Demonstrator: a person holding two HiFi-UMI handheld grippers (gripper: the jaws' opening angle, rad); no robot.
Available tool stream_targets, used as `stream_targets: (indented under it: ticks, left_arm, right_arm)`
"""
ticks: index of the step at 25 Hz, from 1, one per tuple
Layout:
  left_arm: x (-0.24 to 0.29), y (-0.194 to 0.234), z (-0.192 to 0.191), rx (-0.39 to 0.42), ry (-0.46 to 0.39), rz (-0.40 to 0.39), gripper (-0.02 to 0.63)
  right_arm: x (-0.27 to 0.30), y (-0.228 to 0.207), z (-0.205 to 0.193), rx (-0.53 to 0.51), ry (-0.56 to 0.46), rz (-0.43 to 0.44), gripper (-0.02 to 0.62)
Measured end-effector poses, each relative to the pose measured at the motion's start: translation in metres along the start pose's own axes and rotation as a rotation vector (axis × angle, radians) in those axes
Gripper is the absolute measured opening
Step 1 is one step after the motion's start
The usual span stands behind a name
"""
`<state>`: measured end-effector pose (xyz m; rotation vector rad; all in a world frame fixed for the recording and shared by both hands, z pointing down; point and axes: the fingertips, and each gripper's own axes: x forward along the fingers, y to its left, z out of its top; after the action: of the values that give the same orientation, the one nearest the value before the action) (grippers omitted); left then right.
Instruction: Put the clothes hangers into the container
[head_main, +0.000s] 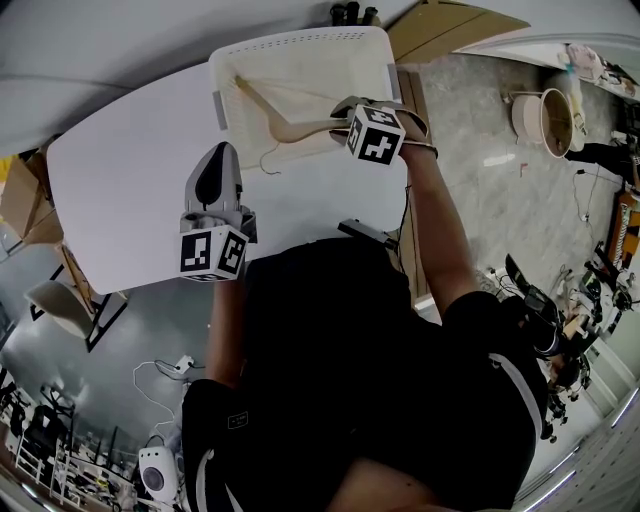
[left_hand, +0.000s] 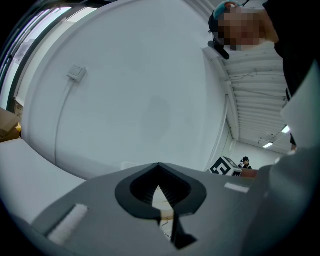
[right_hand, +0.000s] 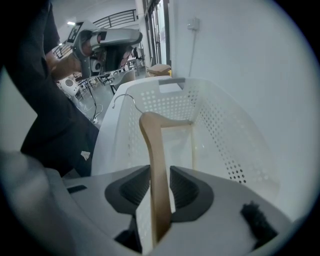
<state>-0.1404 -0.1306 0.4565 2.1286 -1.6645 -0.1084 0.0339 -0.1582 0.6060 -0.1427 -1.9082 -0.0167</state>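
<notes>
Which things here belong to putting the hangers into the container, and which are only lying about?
For the job:
wooden clothes hanger, between the open jaws of the right tool
white perforated container

Lying about:
cardboard sheet
round tub on the floor
chair

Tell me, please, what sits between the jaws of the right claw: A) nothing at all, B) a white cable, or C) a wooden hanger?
C: an arm of the wooden hanger runs between the jaws of the right claw, over the white basket.
</notes>
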Motion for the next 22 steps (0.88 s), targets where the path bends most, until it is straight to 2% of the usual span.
stream_targets:
  ticks: [13,22]
  left_arm:
    - [-0.013,-0.011,0.006,0.012,-0.028,-0.009,0.005]
    - [-0.029,-0.023,0.014,0.027,-0.065,-0.034,0.005]
  right_arm:
    - [-0.02,0.006,0.006,-0.002,-0.033,-0.046,0.135]
    - [-0.046,0.013,0.015,0.009,-0.075,-0.114,0.135]
